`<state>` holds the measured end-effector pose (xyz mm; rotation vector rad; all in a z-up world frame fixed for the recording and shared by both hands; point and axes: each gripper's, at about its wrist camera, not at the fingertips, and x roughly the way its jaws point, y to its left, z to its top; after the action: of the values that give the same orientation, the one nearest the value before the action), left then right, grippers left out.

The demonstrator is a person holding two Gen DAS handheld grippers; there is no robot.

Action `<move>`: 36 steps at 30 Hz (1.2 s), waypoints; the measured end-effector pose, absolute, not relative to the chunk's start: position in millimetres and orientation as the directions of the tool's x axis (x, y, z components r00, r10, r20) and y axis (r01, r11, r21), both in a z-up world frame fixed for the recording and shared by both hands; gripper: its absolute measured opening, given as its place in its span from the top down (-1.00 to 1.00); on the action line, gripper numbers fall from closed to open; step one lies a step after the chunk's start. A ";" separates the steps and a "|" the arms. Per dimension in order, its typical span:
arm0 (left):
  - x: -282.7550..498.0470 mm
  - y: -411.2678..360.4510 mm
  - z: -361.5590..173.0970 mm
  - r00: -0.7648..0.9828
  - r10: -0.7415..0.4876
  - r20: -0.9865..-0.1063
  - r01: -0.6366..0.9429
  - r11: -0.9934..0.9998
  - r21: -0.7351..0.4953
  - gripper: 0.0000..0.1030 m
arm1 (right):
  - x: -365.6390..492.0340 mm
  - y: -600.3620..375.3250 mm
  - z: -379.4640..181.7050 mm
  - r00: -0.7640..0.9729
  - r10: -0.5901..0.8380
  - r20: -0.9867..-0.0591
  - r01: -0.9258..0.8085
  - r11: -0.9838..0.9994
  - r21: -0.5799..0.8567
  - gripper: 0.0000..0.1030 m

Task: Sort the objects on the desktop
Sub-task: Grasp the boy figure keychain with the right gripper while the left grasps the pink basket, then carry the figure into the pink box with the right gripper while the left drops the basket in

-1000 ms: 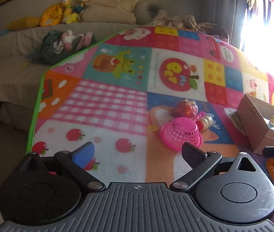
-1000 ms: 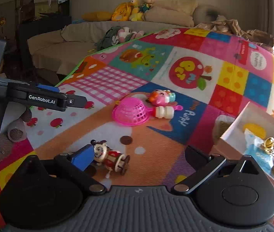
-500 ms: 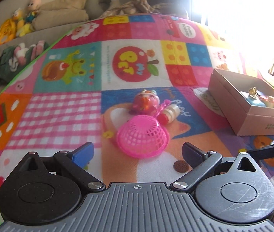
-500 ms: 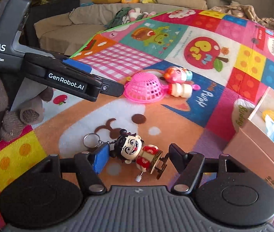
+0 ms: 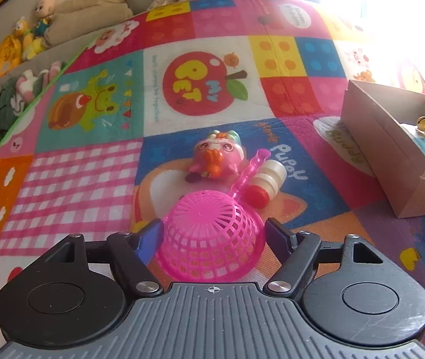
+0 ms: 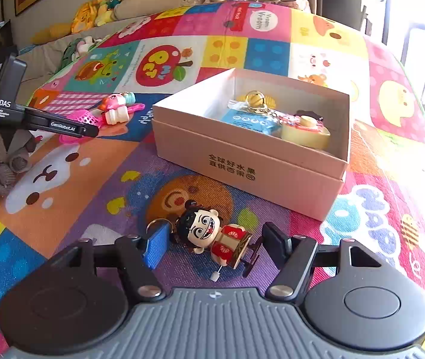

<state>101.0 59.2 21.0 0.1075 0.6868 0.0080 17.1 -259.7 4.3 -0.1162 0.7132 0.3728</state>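
Note:
An upturned pink mesh strainer basket [image 5: 209, 239] lies on the colourful play mat. My left gripper [image 5: 213, 233] has its jaws closing on it, and both pads touch the basket's rim. Just beyond it lie a pink cartoon toy [image 5: 216, 158] and a small white bottle with a red cap [image 5: 267, 185]. My right gripper [image 6: 212, 242] is shut on a wind-up doll in a red dress [image 6: 212, 236], held just in front of the open cardboard box [image 6: 242, 164]. The box holds a blue packet, a gold bell and a yellow toy.
The box [image 5: 392, 161] stands to the right of the basket. A gloved hand [image 6: 5, 161] holds the left gripper at the mat's left edge. A sofa with plush toys [image 5: 23, 45] lies past the mat's green border. Bright window glare fills the far right.
The left gripper came up to the pink basket and its jaws narrowed onto it. The right gripper closed on the doll and carried it rightward, up to the box.

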 end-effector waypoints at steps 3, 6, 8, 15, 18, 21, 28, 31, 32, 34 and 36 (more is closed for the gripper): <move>65.5 49.8 41.5 0.819 0.026 -0.574 0.029 0.996 0.087 -0.54 | 9.7 -263.9 -0.4 0.705 0.284 -0.650 -0.360 0.933 0.016 -0.34; 26.0 33.3 54.6 0.846 -0.059 -0.530 0.082 0.996 0.020 -0.54 | 2.1 -265.6 -3.8 0.717 0.269 -0.643 -0.347 0.938 0.005 -0.57; 5.5 17.5 51.4 0.832 -0.131 -0.539 0.136 0.990 -0.030 -0.55 | -1.9 -266.7 -5.4 0.725 0.261 -0.637 -0.337 0.941 0.002 -0.66; -15.5 -23.0 15.6 0.772 -0.129 -0.622 0.164 0.987 -0.002 -0.75 | -8.5 -271.6 -2.2 0.740 0.247 -0.625 -0.321 0.947 -0.006 -0.70; -16.1 -22.8 8.5 0.760 -0.138 -0.635 0.170 0.985 -0.010 -0.87 | -5.7 -273.9 -0.4 0.743 0.244 -0.623 -0.313 0.950 -0.002 -0.70; -14.4 -19.7 4.9 0.750 -0.134 -0.648 0.156 0.987 -0.023 -0.88 | -0.5 -273.4 -2.5 0.716 0.270 -0.644 -0.315 0.948 0.048 -0.70; -13.3 -19.5 3.4 0.739 -0.146 -0.658 0.161 0.986 -0.039 -0.96 | -11.9 -275.1 9.7 0.549 0.617 -0.564 -0.514 0.781 0.354 -0.73; -13.6 -20.8 3.2 0.739 -0.143 -0.659 0.161 0.986 -0.034 -0.97 | -15.7 -267.7 18.3 0.640 0.511 -0.573 -0.484 0.848 0.216 -0.73; -13.7 -20.8 3.2 0.739 -0.142 -0.659 0.160 0.986 -0.034 -0.97 | -14.6 -263.6 18.1 0.663 0.466 -0.586 -0.472 0.868 0.158 -0.73; -13.7 -20.8 3.1 0.739 -0.142 -0.659 0.161 0.986 -0.032 -0.97 | -11.2 -252.7 13.9 0.691 0.385 -0.612 -0.451 0.891 0.051 -0.59; -13.5 -20.6 3.2 0.739 -0.143 -0.659 0.161 0.986 -0.033 -0.97 | -5.1 -244.1 8.8 0.678 0.373 -0.633 -0.468 0.884 0.020 -0.31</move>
<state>-13.5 -20.6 3.2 0.0267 0.7207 -0.1668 -5.1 -244.1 8.8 -0.1479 0.6772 0.4744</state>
